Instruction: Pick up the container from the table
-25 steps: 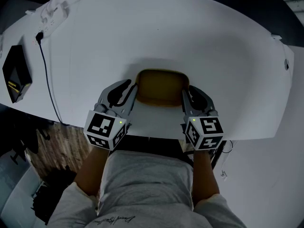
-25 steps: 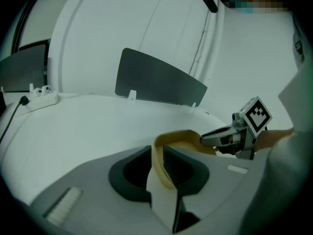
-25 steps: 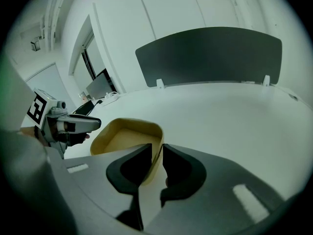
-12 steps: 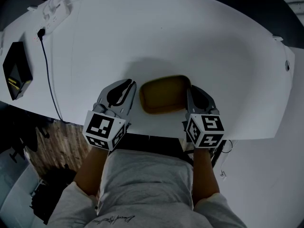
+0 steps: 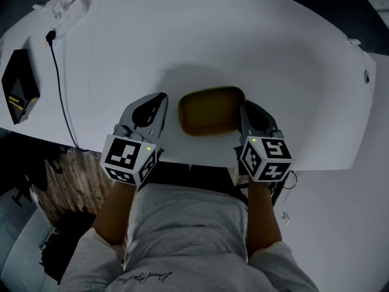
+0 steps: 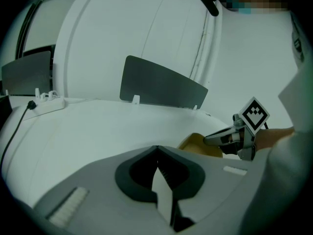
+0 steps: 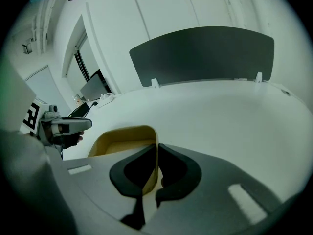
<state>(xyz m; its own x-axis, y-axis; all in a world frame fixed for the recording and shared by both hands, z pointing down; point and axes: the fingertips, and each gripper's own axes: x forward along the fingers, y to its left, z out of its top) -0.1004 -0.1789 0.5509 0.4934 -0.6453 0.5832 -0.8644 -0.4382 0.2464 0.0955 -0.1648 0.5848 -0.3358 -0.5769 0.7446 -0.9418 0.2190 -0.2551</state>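
Note:
A shallow yellow-brown container [image 5: 211,111] is near the white table's [image 5: 285,53] front edge, with its shadow cast up and left on the tabletop. My right gripper [image 5: 243,107] is shut on the container's right wall; in the right gripper view the jaws [image 7: 157,146] pinch that thin wall, with the container [image 7: 122,141] stretching away to the left. My left gripper [image 5: 163,97] is a small gap left of the container, not touching it. In the left gripper view its jaws [image 6: 157,150] are shut with nothing between them, and the container [image 6: 198,143] lies off to the right.
A black device [image 5: 15,93] sits at the table's left edge, with a black cable [image 5: 58,84] running up to a white power strip [image 5: 70,11]. A dark divider panel [image 7: 205,53] stands along the far edge. The person's torso is right behind the front edge.
The left gripper has let go of the container's left side and drawn off to the left. The right gripper stays shut on the container, which has shifted slightly right and away.

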